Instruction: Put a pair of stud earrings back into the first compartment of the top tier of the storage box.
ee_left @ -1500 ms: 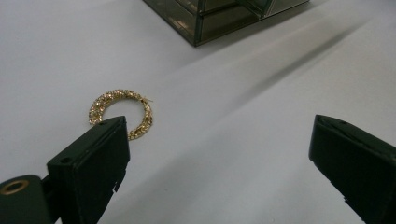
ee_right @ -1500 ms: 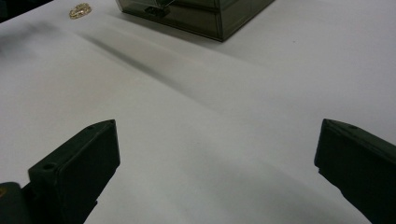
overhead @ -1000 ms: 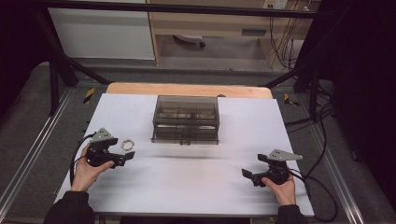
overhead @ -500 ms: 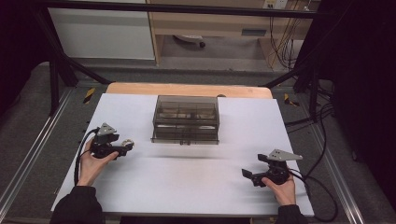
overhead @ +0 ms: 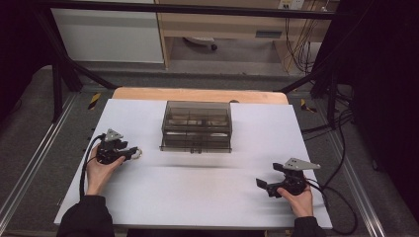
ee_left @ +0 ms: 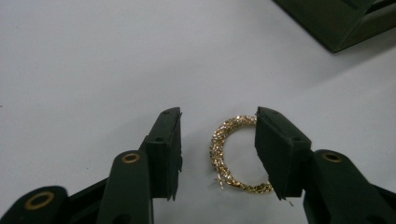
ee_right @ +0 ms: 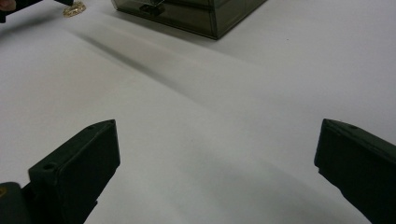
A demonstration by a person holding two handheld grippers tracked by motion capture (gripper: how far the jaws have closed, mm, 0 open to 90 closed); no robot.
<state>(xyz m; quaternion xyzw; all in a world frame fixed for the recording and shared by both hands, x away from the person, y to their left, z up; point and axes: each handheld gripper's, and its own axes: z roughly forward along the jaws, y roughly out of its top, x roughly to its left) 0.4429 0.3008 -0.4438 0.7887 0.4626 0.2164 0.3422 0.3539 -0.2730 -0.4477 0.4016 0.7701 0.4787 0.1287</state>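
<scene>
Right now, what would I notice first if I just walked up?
Probably the sparkly gold ring, lying on the white table between the open jaws of the left gripper. Next, the dark see-through box at the table's far middle. The right gripper sits open near the front right, holding nothing.

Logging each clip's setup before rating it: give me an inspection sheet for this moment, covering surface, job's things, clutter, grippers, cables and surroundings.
Surface: white table, wooden strip at far edge.
Job's things: smoky box, lid shut, at centre back; gold ring flat on table, left of box.
Clutter: nothing seen.
Grippers: left gripper open, fingers either side of ring; right gripper open wide, nothing between.
Cables: one trails from each gripper; more hang at far right.
Surroundings: black frame, grey floor, cabinets behind.
</scene>
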